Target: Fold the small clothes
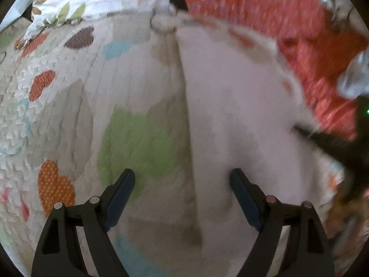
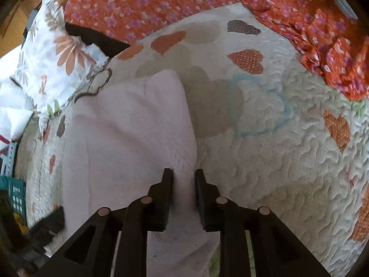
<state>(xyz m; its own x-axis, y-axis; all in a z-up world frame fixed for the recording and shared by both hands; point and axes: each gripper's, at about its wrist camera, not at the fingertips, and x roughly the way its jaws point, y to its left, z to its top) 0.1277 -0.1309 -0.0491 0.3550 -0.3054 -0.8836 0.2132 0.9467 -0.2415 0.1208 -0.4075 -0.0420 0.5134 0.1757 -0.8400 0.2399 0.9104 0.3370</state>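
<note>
Quilt [image 2: 288, 152] with heart patches is spread over the bed, and an orange floral fabric [image 2: 143, 2] is seen along its far edge. A pale pink garment [image 2: 129, 124] is laid on the quilt, near a flowered pillow [image 2: 53, 55]. One edge of the garment is pinched by the right gripper [image 2: 183, 173]. The left gripper [image 1: 183, 175] is held spread wide above the garment, its fingers [image 1: 125, 182] grasping nothing.

Pale pink garment [image 2: 129, 124], soft knit, no print. Spread mostly flat on a quilt, a long straight edge running away from the camera. Shallow creases across it. One corner is bunched and lifted at the near end.
</note>
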